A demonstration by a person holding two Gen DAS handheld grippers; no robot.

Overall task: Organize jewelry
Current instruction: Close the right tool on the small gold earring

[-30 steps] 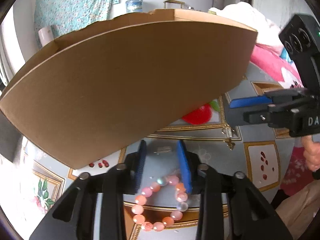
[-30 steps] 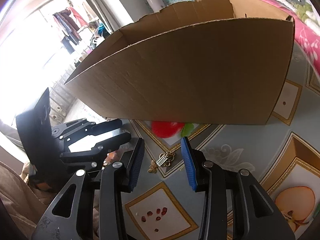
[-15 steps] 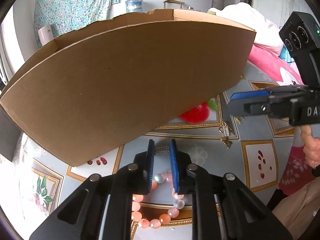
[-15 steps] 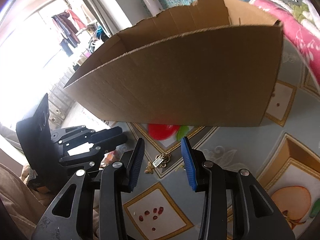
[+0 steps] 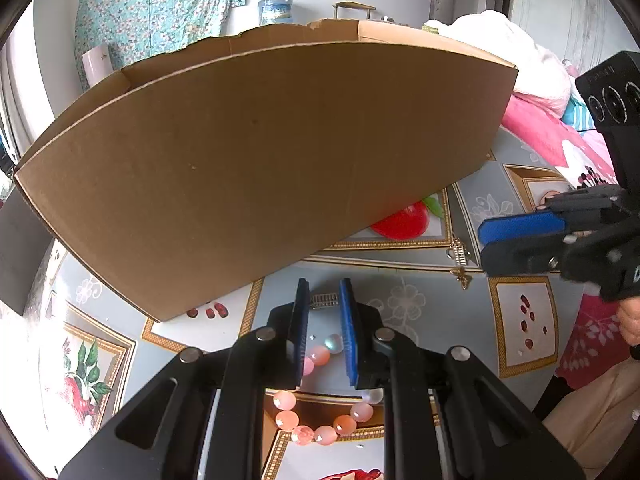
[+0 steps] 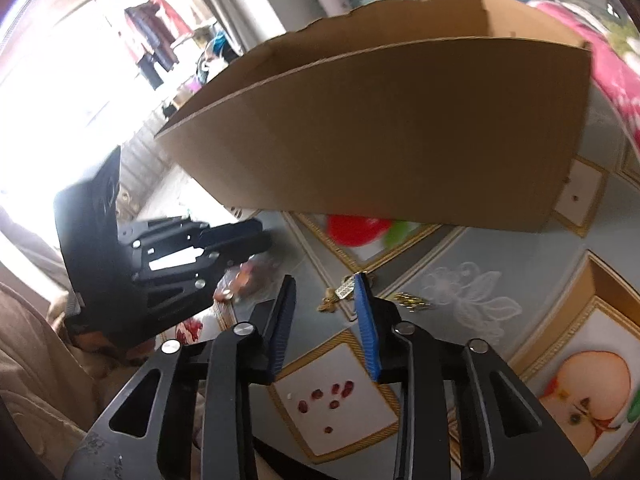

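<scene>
A pink bead bracelet [image 5: 320, 420] hangs from my left gripper [image 5: 324, 312], whose blue pads are shut on its top beads, just above the tablecloth. It shows blurred in the right wrist view [image 6: 244, 278] under the left gripper [image 6: 224, 240]. My right gripper [image 6: 326, 312] is open over a small gold and silver pendant [image 6: 340, 294], which also shows in the left wrist view [image 5: 460, 256] below the right gripper [image 5: 516, 236]. A gold chain piece [image 6: 412, 300] lies to its right. A silver clip [image 5: 324, 300] lies ahead of the left pads.
A large open cardboard box [image 5: 260, 152] stands on the patterned tablecloth [image 5: 420, 308] just behind both grippers; it also shows in the right wrist view [image 6: 400, 132]. Pink bedding [image 5: 548, 128] lies at the right. The person's leg [image 5: 592, 424] is at the lower right.
My left gripper has shut on the bracelet's top beads and lifted it slightly. My right gripper has moved closer to the pendant and stays open.
</scene>
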